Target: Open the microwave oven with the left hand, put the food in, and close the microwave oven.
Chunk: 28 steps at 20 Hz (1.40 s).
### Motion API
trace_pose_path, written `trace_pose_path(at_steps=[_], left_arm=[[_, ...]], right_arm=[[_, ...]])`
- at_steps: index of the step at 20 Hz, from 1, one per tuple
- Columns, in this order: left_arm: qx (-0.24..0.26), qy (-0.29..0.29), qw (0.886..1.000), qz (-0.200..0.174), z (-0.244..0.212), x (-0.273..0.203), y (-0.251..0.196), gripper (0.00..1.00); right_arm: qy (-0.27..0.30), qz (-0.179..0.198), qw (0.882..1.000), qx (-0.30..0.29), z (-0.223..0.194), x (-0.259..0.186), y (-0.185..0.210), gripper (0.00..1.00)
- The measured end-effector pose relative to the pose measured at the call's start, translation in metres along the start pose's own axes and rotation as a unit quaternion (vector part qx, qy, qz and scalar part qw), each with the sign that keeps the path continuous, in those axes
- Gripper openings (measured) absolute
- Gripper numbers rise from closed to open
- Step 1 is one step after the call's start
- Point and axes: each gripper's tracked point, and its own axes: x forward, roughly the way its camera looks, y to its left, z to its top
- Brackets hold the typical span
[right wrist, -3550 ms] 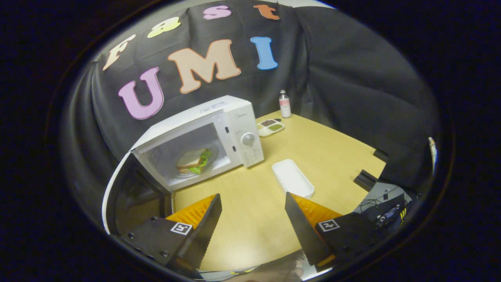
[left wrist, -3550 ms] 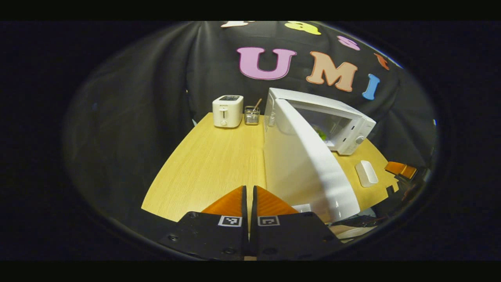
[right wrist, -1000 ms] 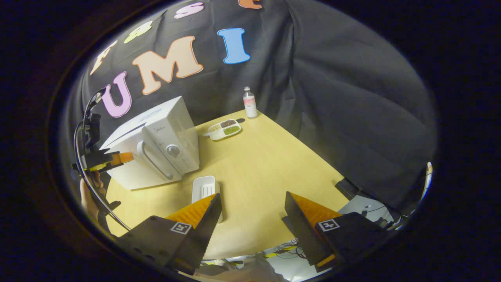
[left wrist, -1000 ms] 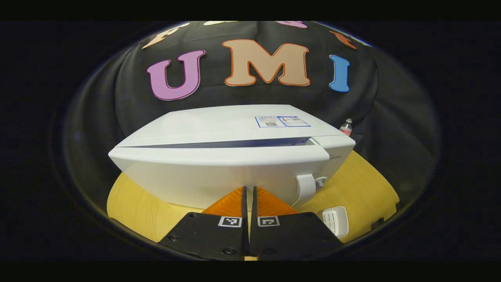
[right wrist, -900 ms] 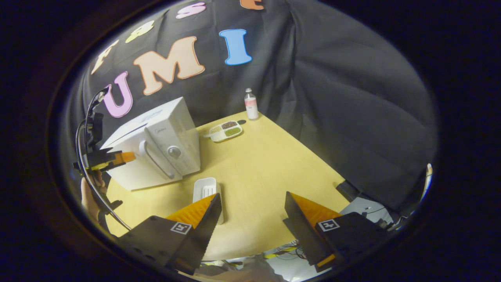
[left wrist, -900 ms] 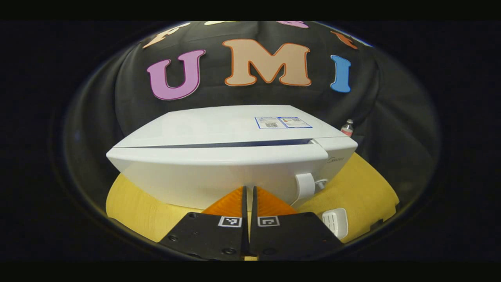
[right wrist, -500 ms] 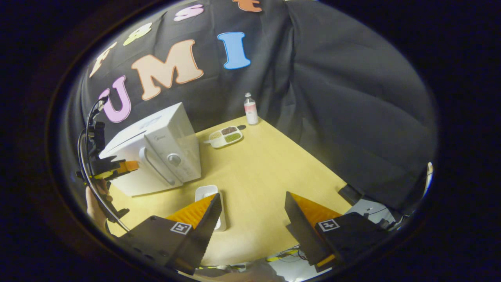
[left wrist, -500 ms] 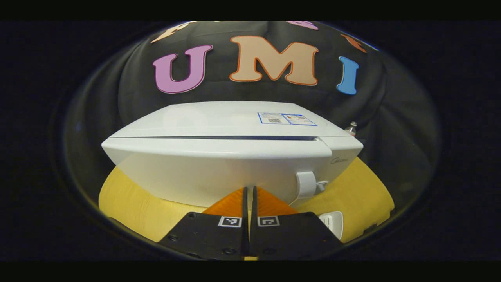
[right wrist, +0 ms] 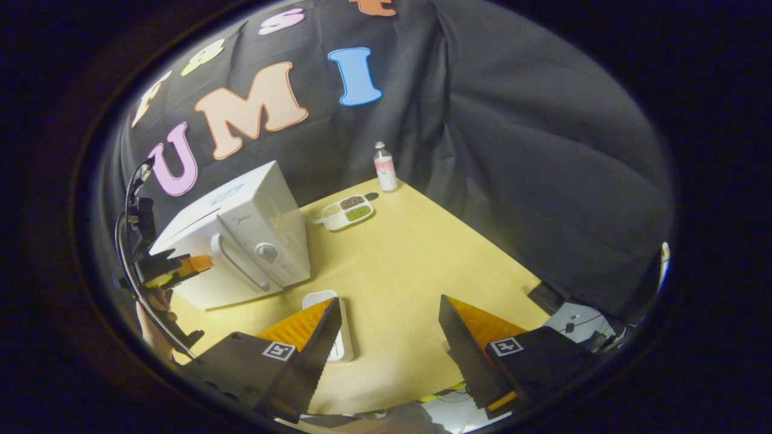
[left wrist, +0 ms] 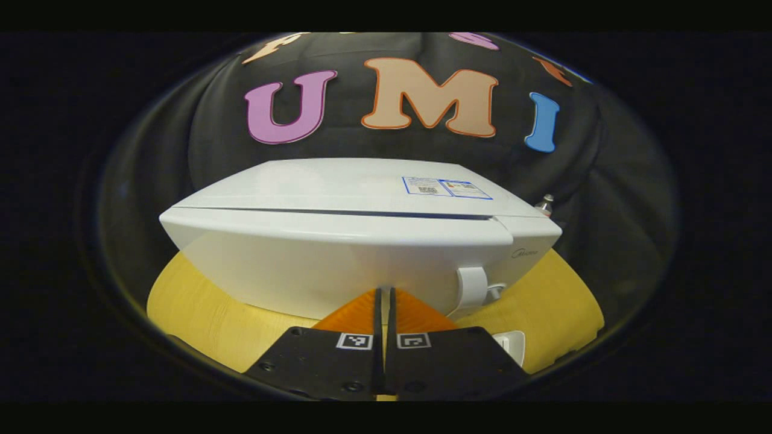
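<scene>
In the right gripper view the left tool (right wrist: 196, 263), its fingers pressed together on nothing, sits against the door (right wrist: 205, 274) of the microwave (right wrist: 241, 229) at the left of the surface (right wrist: 410, 265). The door looks almost flush, so the closing step seems nearly done; a last firm push should latch it. The food is hidden inside. A white tray (right wrist: 338, 325) lies just ahead of the right tool (right wrist: 389, 337), spread wide and empty.

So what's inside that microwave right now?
You can't tell from here. The microwave has its door pushed nearly shut by the closed left gripper, leaving a thin dark gap along the top, so the inside is hidden.
</scene>
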Motion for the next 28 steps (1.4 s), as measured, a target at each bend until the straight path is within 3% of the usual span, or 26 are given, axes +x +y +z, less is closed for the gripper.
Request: trace_pose_path(at_steps=[4,5,6,7,8,9,10,11,14,15,16,17,18,19,21,22,23,25,27,28], left_arm=[[-0.010,-0.007,1.000,0.000,0.004,-0.001,0.003,0.00],[0.005,-0.020,1.000,0.009,0.013,0.004,0.008,0.01],[-0.001,-0.008,1.000,0.011,0.007,0.001,0.008,0.02],[0.000,-0.006,1.000,0.009,0.006,0.004,0.007,0.00],[0.005,-0.009,1.000,0.005,0.007,0.005,0.008,0.00],[0.006,-0.007,1.000,0.002,0.006,0.004,0.008,0.01],[0.008,-0.005,1.000,-0.002,0.004,0.004,0.008,0.01],[0.012,-0.003,1.000,-0.007,0.003,0.004,0.009,0.00],[0.023,0.010,1.000,0.010,-0.007,0.003,0.026,0.01],[0.016,0.016,1.000,0.004,-0.010,-0.001,0.028,0.01],[0.004,0.021,1.000,-0.007,-0.014,-0.005,0.027,0.03],[-0.006,0.024,1.000,-0.012,-0.019,-0.010,0.031,0.03],[-0.009,0.031,0.999,-0.012,-0.023,-0.018,0.036,0.04],[-0.006,0.033,0.999,-0.013,-0.026,-0.027,0.039,0.03],[0.005,0.026,1.000,-0.006,-0.025,-0.045,0.049,0.17],[0.007,0.019,1.000,-0.004,-0.023,-0.054,0.052,0.17],[0.008,0.012,1.000,-0.001,-0.020,-0.064,0.057,0.39],[0.017,0.003,1.000,0.007,-0.016,-0.080,0.066,0.58],[0.028,0.003,0.999,0.039,-0.012,-0.098,0.084,0.99],[0.028,-0.008,0.999,0.036,-0.006,-0.104,0.084,0.96]], right_arm=[[0.001,0.007,1.000,-0.014,0.002,0.004,0.007,1.00],[0.002,0.008,1.000,-0.017,0.001,0.005,0.010,0.92],[0.002,0.010,1.000,-0.020,0.001,0.005,0.011,1.00],[0.002,0.012,1.000,-0.022,0.002,0.007,0.012,0.92],[0.001,0.014,1.000,-0.022,0.004,0.007,0.015,1.00],[-0.001,0.017,1.000,-0.024,0.005,0.008,0.018,0.92],[-0.002,0.021,0.999,-0.027,0.006,0.009,0.022,0.92],[-0.003,0.027,0.999,-0.031,0.006,0.010,0.027,1.00],[-0.008,0.043,0.998,-0.048,0.010,0.013,0.041,1.00],[-0.012,0.045,0.997,-0.054,0.012,0.014,0.044,0.92],[-0.017,0.047,0.997,-0.058,0.015,0.014,0.047,1.00],[-0.022,0.047,0.997,-0.063,0.017,0.015,0.048,0.92],[-0.026,0.047,0.996,-0.067,0.019,0.013,0.050,0.92],[-0.029,0.049,0.996,-0.071,0.019,0.014,0.054,1.00],[-0.031,0.054,0.995,-0.077,0.021,0.013,0.061,1.00],[-0.033,0.059,0.994,-0.081,0.022,0.013,0.066,1.00],[-0.034,0.066,0.994,-0.084,0.024,0.014,0.074,1.00],[-0.045,0.082,0.992,-0.090,0.031,0.011,0.091,1.00],[-0.055,0.096,0.989,-0.098,0.039,0.009,0.106,1.00],[-0.058,0.103,0.988,-0.102,0.043,0.008,0.114,1.00]])
